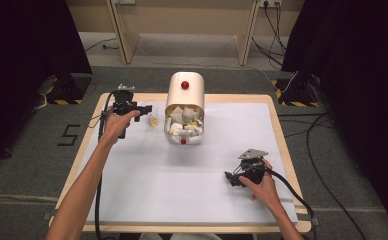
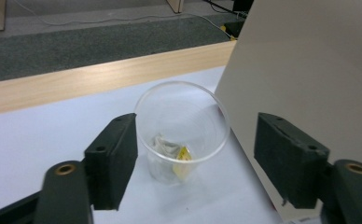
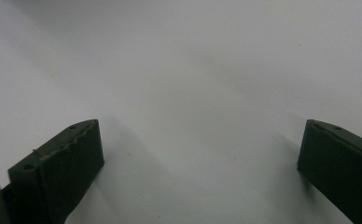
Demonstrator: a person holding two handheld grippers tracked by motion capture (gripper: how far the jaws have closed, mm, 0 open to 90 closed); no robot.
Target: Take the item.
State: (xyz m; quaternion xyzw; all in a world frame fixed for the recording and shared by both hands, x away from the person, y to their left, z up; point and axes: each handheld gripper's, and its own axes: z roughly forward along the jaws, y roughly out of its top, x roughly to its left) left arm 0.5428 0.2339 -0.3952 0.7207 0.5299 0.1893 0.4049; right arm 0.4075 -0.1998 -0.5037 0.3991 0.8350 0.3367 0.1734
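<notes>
Upright, a clear round plastic cup (image 2: 181, 128) held a crumpled teabag (image 2: 174, 151); left tongs (image 2: 195, 161) and right tongs (image 3: 200, 170) both stood spread, pinching nothing.

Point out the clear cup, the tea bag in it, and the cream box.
cup (image 2: 216, 119): left gripper view, on its clear rim at the right side.
tea bag (image 2: 183, 157): left gripper view, on its yellow tag at the cup's bottom.
box (image 1: 184, 95): high view, on its cream top, below the red knob.
</notes>
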